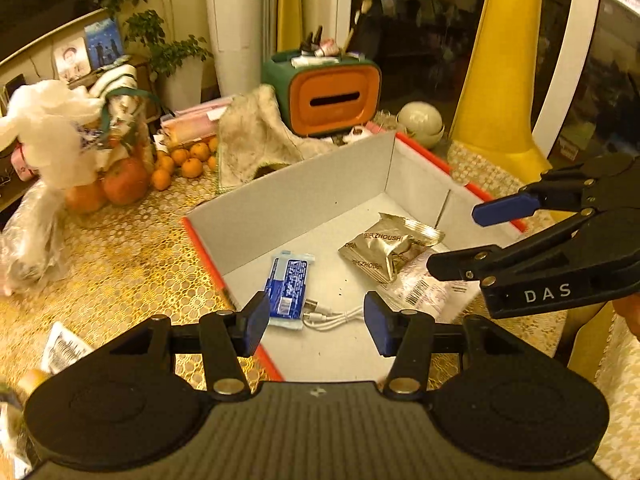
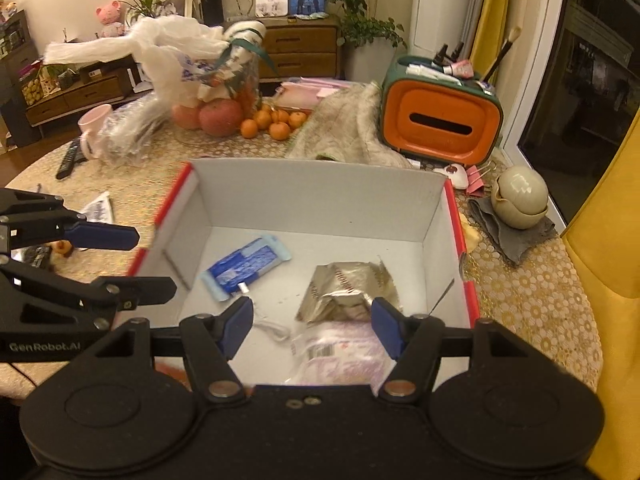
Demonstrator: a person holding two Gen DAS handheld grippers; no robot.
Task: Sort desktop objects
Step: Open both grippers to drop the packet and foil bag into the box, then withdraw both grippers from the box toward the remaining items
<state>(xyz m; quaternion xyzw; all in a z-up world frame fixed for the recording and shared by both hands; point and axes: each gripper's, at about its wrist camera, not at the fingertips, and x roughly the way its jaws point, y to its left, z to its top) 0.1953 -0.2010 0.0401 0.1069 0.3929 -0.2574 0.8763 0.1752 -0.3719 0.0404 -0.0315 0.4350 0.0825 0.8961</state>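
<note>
Right wrist view: box [image 2: 320, 196] holds blue packet [image 2: 244, 266], foil pouch [image 2: 348, 288], cable [image 2: 276, 330], pink pack [image 2: 344, 356]; both grippers' jaws open, empty; a printed packet [image 2: 98, 208] remains on table [image 2: 532, 292].

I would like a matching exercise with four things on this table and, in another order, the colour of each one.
Things:
1. tissue box
2. snack bag
3. cable
4. wrapper

Colours:
A. blue
B. white
C. orange front, green body
D. silver

Pairs: 1-C, 2-D, 3-B, 4-A
</note>
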